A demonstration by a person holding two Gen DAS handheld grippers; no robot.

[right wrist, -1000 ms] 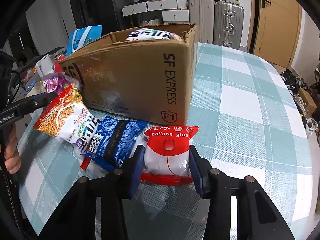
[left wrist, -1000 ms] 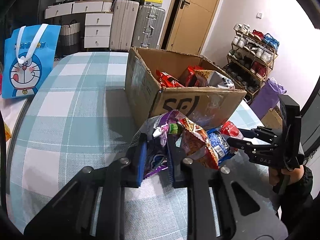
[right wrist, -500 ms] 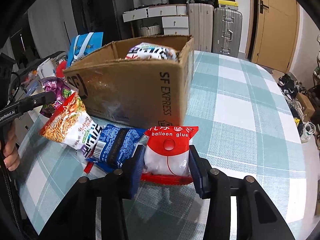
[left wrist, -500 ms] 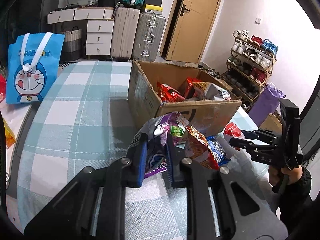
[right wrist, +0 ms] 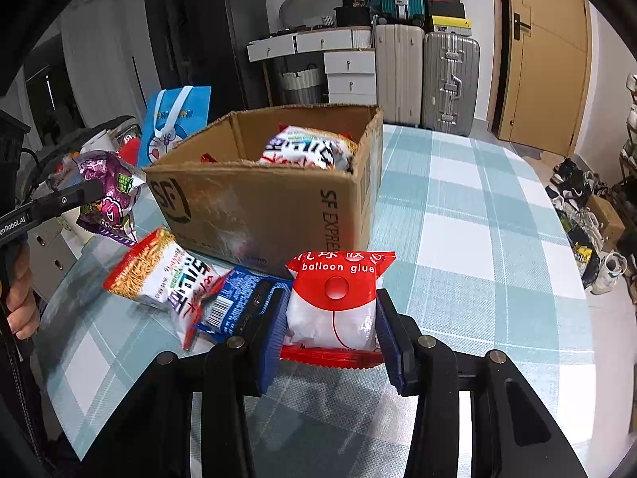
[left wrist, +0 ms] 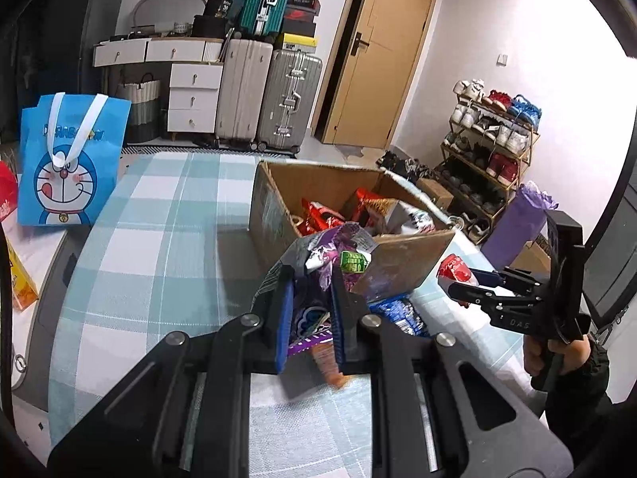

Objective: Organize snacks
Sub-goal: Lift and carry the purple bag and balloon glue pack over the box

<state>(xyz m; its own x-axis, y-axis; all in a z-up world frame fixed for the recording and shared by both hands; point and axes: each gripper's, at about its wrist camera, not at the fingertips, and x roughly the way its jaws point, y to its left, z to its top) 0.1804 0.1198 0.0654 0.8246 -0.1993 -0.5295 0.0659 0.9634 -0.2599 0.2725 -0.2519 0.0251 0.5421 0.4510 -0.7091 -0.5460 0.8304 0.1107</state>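
An open SF Express cardboard box (left wrist: 274,215) (right wrist: 254,203) stands on the checked table and holds several snack packs. My left gripper (left wrist: 308,310) is shut on a purple snack bag (left wrist: 318,275) (right wrist: 105,195), held above the table near the box's front wall. My right gripper (right wrist: 330,330) is shut on a red and white "balloon glue" packet (right wrist: 334,302), raised beside the box corner; it also shows in the left wrist view (left wrist: 456,271). An orange noodle-snack pack (right wrist: 159,271) and a blue packet (right wrist: 239,302) lie on the table by the box.
A blue Doraemon bag (left wrist: 71,159) stands at the table's left side. Suitcases (left wrist: 274,99), drawers (left wrist: 191,95) and a door (left wrist: 378,55) are behind. A shoe rack (left wrist: 489,147) stands at the right. The checked tablecloth (right wrist: 477,215) extends right of the box.
Both grippers have risen with their packs. The purple bag has lifted off the orange and blue packs, which stay on the table. The box interior shows more from above.
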